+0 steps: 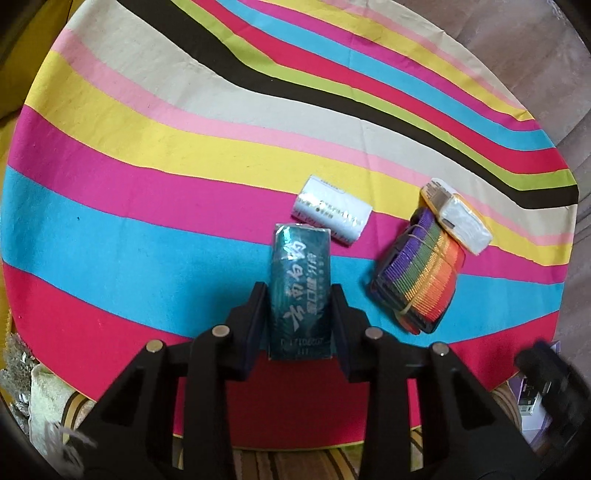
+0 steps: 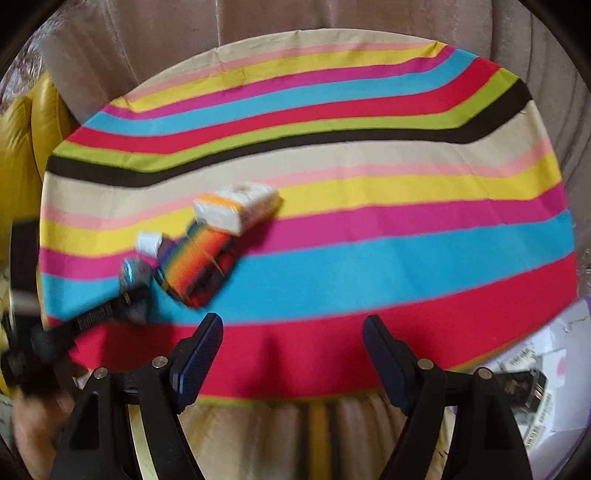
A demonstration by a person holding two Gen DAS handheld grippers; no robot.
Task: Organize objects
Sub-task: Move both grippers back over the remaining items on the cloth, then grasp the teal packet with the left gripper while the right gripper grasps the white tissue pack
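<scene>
My left gripper (image 1: 300,295) is shut on a dark teal tissue pack (image 1: 300,266) with white lettering, held just over the striped tablecloth (image 1: 147,147). Just beyond it lies a white roll-shaped pack (image 1: 331,210). To the right lies a rainbow-striped strap bundle (image 1: 421,273) with a white and orange tissue pack (image 1: 460,219) resting against its far end. In the right wrist view my right gripper (image 2: 291,343) is open and empty above the table's near edge. The left gripper (image 2: 125,295), teal pack (image 2: 133,273), rainbow bundle (image 2: 195,266) and white and orange pack (image 2: 236,208) show at left there.
The round table carries a bright striped cloth (image 2: 369,221). A yellow cushion (image 2: 22,155) sits at the far left, beige curtain (image 2: 295,22) behind. Papers and a box (image 2: 535,376) lie at the lower right beyond the table edge.
</scene>
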